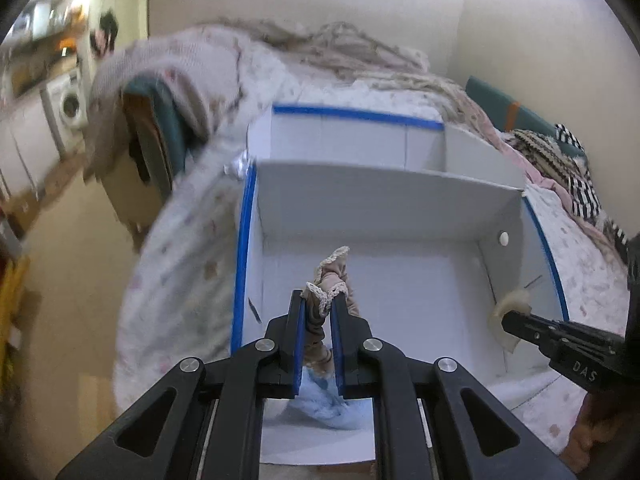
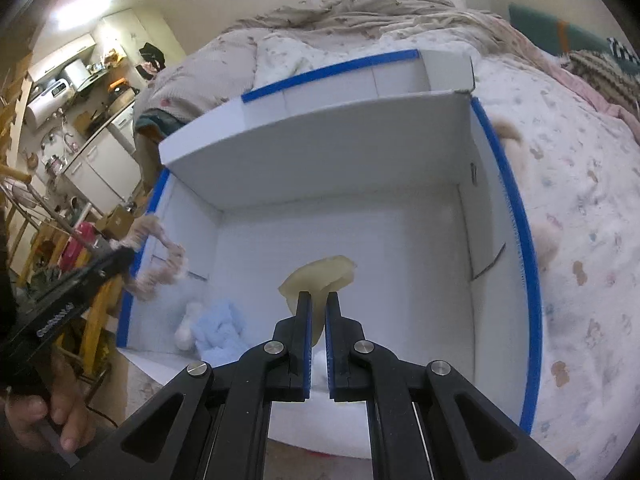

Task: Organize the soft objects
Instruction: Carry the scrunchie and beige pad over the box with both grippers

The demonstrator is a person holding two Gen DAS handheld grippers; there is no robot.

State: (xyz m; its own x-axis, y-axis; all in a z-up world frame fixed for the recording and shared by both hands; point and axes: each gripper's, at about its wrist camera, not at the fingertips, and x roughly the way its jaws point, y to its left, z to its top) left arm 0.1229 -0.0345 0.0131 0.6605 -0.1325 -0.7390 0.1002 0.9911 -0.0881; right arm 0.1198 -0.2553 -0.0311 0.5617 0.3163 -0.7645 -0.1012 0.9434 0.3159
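Note:
A white box with blue-taped rims (image 1: pixel 239 280) (image 2: pixel 516 216) lies on the bed, split by a divider wall. My left gripper (image 1: pixel 319 300) is shut on a beige lace-trimmed cloth (image 1: pixel 334 270) and holds it over the box's near compartment; the cloth also shows in the right wrist view (image 2: pixel 160 256). My right gripper (image 2: pixel 318 300) is shut on a pale cream soft piece (image 2: pixel 320 276), held above the box floor; it also shows in the left wrist view (image 1: pixel 508 312). A light blue fluffy item (image 2: pixel 222 330) (image 1: pixel 320 396) and a white ball (image 2: pixel 184 338) lie in the box's near left corner.
The bed has a floral quilt (image 2: pixel 580 184) and a rumpled beige blanket (image 1: pixel 352 52). Striped and knitted fabrics (image 1: pixel 560 160) lie at the right. Two pale fluffy items (image 2: pixel 546 240) lie on the quilt right of the box. A kitchen with a washing machine (image 1: pixel 70 104) is at left.

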